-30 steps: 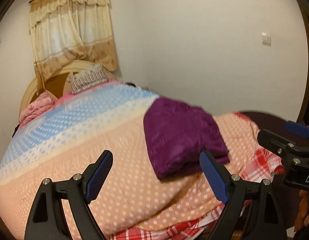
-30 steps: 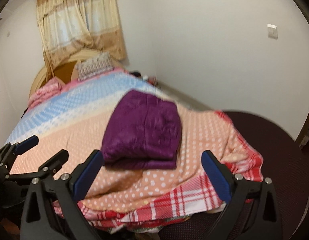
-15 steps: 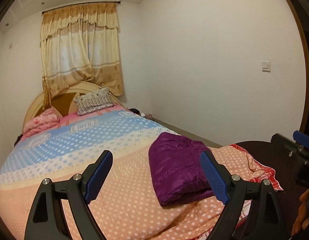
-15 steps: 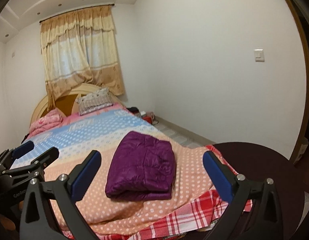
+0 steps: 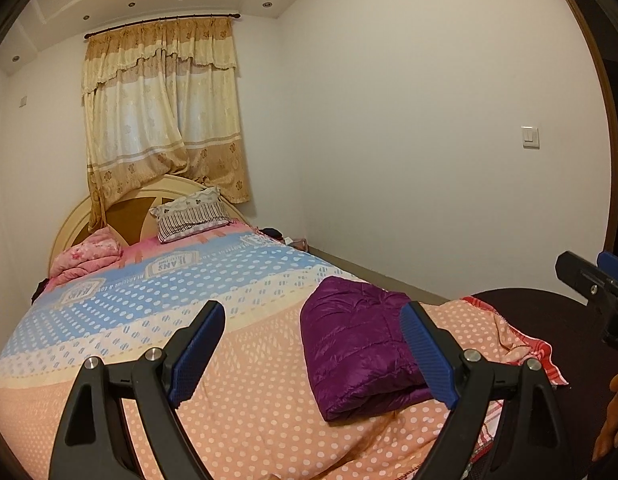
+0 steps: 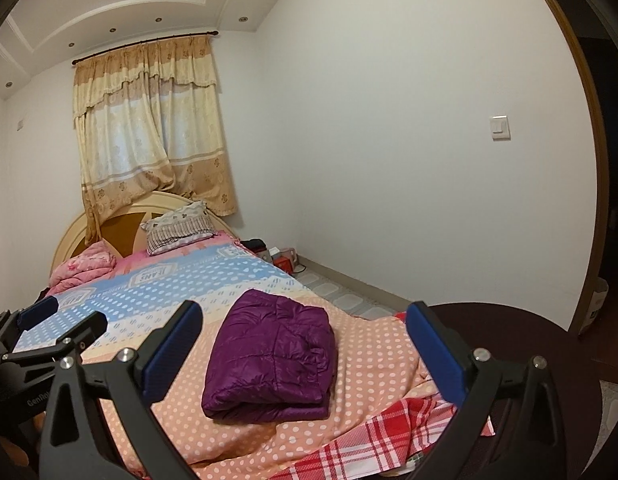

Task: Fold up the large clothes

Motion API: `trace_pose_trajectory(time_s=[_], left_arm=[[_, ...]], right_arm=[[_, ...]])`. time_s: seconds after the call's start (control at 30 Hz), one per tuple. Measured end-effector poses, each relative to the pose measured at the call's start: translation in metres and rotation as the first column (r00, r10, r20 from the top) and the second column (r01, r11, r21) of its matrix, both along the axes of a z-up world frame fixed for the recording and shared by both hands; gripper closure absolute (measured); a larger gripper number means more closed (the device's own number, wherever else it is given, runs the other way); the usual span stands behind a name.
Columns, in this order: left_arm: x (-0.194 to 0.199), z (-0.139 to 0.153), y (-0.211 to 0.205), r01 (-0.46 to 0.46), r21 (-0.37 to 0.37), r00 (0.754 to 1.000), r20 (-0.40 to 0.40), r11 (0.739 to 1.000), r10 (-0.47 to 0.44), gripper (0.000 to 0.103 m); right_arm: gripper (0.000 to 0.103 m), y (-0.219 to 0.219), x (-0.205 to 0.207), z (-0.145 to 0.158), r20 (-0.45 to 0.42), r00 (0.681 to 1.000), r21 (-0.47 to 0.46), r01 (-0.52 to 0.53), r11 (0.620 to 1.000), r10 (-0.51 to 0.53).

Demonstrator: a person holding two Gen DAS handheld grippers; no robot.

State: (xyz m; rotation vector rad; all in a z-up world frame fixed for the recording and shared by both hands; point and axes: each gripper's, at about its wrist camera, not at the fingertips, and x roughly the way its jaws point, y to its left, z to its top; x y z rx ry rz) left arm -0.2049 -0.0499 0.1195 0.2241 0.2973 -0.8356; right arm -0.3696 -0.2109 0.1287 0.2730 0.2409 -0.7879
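A: The purple jacket (image 6: pixel 271 356) lies folded into a compact stack near the foot of the bed (image 5: pixel 237 412), on the dotted quilt, its long axis running away toward the headboard.

B: And the grippers?

A: The right gripper (image 6: pixel 303 356) frames it squarely ahead and below, blue fingers (image 6: pixel 171 354) spread wide, gripping nothing. The left gripper (image 5: pixel 313 360) is equally wide and empty; the jacket sits off toward its right finger.

B: So the right hand looks better lined up.

A: Likely. Neither touches the jacket; the fold looks finished.
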Motion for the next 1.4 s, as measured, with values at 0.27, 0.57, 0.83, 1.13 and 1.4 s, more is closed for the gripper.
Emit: trace_pose_trajectory(time_s=[0.27,0.57,0.83,1.13,1.4], left_arm=[[-0.0034,0.0042,0.002,0.003,-0.005,1.0,0.011,1.0,-0.003,0.013],[-0.0024,0.0056,0.0011,0.01,-0.005,1.0,0.005,1.0,-0.01,0.012],[-0.0045,0.0077,-0.0034,0.014,-0.002,1.0,0.002,1.0,-0.014,0.012],[-0.0043,0.0088,-0.0037,0.007,-0.002,1.0,-0.001,1.0,-0.007,0.012],[-0.005,0.01,-0.0019,0.005,-0.007,1.0,0.008,1.0,-0.005,0.012]], right_arm=[[0.0,-0.0014,0.0008,0.0001,0.0,1.0,0.0,-0.005,1.0,0.005],[0.0,-0.0015,0.002,0.0011,-0.003,1.0,-0.001,-0.011,1.0,0.011],[0.0,-0.0034,0.0026,0.0005,-0.004,1.0,-0.001,-0.013,1.0,0.013],[0.0,-0.0052,0.002,-0.0009,-0.006,1.0,0.0,-0.01,1.0,0.01],[0.0,-0.0076,0.0015,-0.0024,-0.002,1.0,0.001,-0.009,1.0,0.009]])
